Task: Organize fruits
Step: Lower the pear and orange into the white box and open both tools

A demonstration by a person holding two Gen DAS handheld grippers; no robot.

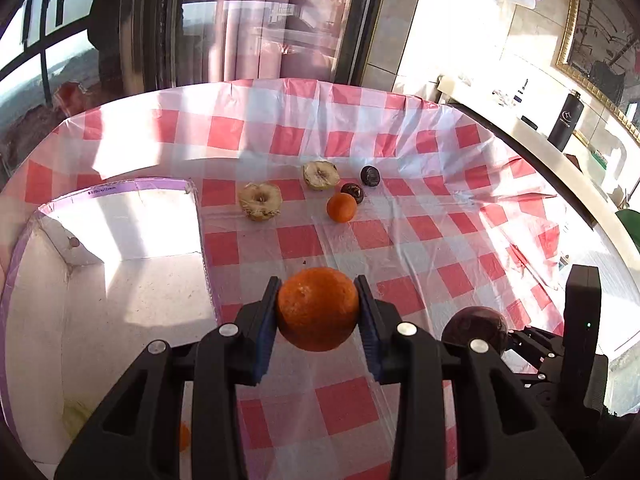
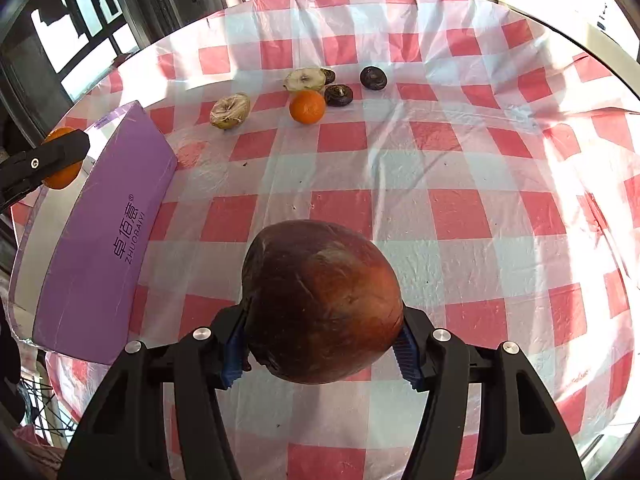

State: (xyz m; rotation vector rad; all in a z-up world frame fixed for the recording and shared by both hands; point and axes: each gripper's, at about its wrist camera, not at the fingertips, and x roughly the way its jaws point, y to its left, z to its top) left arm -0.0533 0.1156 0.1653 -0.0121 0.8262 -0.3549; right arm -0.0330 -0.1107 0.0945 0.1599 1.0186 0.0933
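Left gripper (image 1: 318,308) clamped on an orange (image 1: 318,309), blue pads pressing both sides, fruit lifted off the cloth (image 1: 360,236) just beside the box (image 1: 120,216) rim. Same grasp seen from the right wrist: orange (image 2: 60,160) half hidden behind a black finger, hanging at the box's far end, above the purple wall (image 2: 100,240).

Right gripper (image 2: 322,344) closed on a big dark red fruit (image 2: 324,300), pads tight against its flanks, fruit held clear of the checked cloth (image 2: 440,160). From the left wrist, that red fruit (image 1: 476,326) peeking out low on the right, partly masked by gripper links.

Box open on top, white inside, purple outside with printed lettering. Down in its near corner, a sliver of something orange (image 1: 184,436) and a pale yellowish patch (image 1: 78,416); too hidden to name.

Farther up the cloth, a loose cluster: small orange (image 1: 341,207), two dark round fruits (image 1: 353,191) (image 1: 370,176) close behind it, nearer one almost touching. Two pale, browned apple halves, one (image 1: 320,175) by the dark pair, one (image 1: 260,201) apart to the left. Right wrist view showing a third dark piece (image 2: 329,76) tucked behind the rear apple half (image 2: 305,79).

Off to the right, a counter with a black bottle (image 1: 566,122).
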